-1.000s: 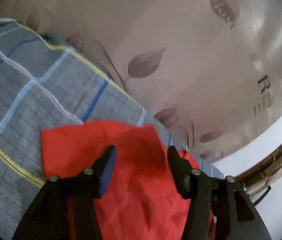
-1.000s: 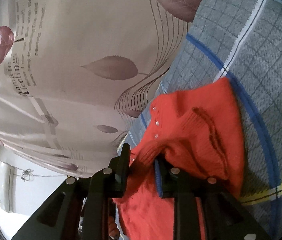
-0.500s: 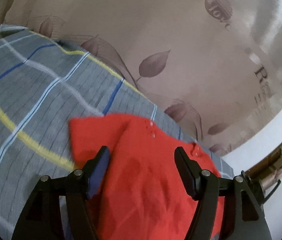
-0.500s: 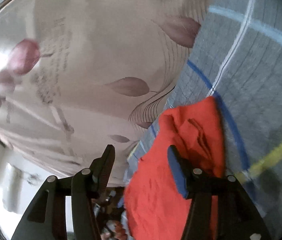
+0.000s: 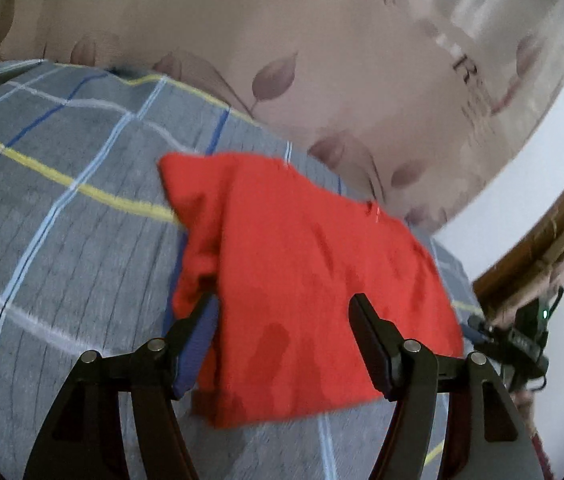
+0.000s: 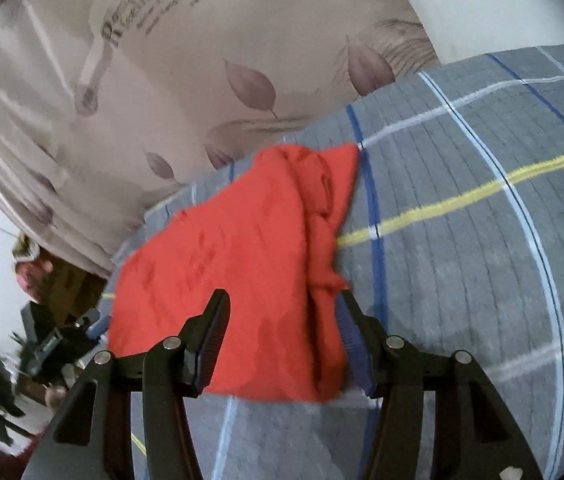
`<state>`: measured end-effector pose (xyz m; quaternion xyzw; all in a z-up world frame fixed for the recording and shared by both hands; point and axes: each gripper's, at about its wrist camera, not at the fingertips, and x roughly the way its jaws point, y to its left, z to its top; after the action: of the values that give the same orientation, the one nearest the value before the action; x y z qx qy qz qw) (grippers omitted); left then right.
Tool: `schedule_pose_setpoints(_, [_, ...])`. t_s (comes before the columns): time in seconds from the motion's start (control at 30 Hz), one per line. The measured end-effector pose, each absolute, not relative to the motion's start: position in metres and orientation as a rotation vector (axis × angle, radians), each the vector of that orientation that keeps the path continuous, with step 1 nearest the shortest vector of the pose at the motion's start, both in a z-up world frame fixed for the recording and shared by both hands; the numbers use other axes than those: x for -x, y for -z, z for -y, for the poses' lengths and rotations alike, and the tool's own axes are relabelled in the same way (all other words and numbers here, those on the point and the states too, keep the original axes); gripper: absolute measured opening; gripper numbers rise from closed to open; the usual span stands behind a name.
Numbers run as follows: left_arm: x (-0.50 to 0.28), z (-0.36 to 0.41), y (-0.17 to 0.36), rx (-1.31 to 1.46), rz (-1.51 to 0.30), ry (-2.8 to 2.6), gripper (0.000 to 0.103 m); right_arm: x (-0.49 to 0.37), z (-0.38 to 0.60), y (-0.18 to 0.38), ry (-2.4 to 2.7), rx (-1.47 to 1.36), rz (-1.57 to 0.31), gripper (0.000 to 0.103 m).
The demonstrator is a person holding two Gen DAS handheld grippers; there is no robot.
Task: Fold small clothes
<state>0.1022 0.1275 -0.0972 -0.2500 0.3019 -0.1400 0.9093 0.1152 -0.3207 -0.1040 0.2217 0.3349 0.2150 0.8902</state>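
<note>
The folded red knit garment (image 5: 302,280) lies on the grey checked bedsheet (image 5: 62,240), between and beyond both pairs of jaws, which stand released: left gripper (image 5: 282,312), right gripper (image 6: 282,308).

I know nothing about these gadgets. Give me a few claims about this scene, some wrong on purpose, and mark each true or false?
1. The red knitted garment lies on a grey checked bedsheet. True.
2. The left gripper is clamped shut on the garment. False: its fingers stand apart.
3. A beige curtain with leaf prints hangs behind the bed. True.
4. The right gripper holds the garment in the air. False: the garment rests on the sheet.
</note>
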Motion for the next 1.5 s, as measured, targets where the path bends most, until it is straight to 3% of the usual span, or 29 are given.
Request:
schedule_pose_setpoints(0.17, [-0.085,-0.139,0.112,0.572,-0.645,0.335,0.068,-0.105,0.312,0.115,-0.432,-0.436,-0.716,0.049])
schedule_pose_setpoints(0.2, [-0.083,-0.140,0.113,0.566,-0.644,0.337,0.068,-0.104,0.311,0.116,-0.433,-0.430,-0.716,0.036])
schedule_pose_setpoints(0.23, [-0.079,-0.140,0.114,0.541,-0.643,0.336,0.068,-0.104,0.308,0.118,-0.423,-0.415,-0.731,0.016])
schedule_pose_setpoints(0.33, [-0.075,-0.135,0.117,0.482,-0.649,0.332,0.068,-0.107,0.308,0.121,-0.384,-0.414,-0.758,0.008])
schedule_pose_setpoints(0.63, [-0.076,-0.135,0.123,0.521,-0.655,0.362,0.065,-0.108,0.322,0.131,-0.390,-0.516,-0.774,0.005])
schedule_pose_setpoints(0.67, [-0.077,-0.134,0.121,0.509,-0.653,0.354,0.056,-0.109,0.323,0.132,-0.395,-0.519,-0.774,0.005])
schedule_pose_setpoints(0.7, [-0.078,-0.130,0.119,0.485,-0.661,0.346,0.039,-0.109,0.323,0.132,-0.399,-0.525,-0.774,0.005])
schedule_pose_setpoints(0.9, [-0.083,-0.124,0.118,0.437,-0.692,0.324,0.012,-0.109,0.329,0.134,-0.410,-0.565,-0.773,0.005])
schedule_pose_setpoints(1.33, [-0.080,-0.141,0.123,0.446,-0.746,0.261,0.006,-0.107,0.330,0.135,-0.412,-0.572,-0.767,0.006])
schedule_pose_setpoints(1.47, [-0.078,-0.142,0.123,0.437,-0.721,0.260,0.010,-0.107,0.333,0.136,-0.418,-0.588,-0.768,0.006])
schedule_pose_setpoints(1.5, [-0.077,-0.143,0.122,0.439,-0.723,0.247,0.015,-0.107,0.334,0.136,-0.420,-0.593,-0.768,0.006])
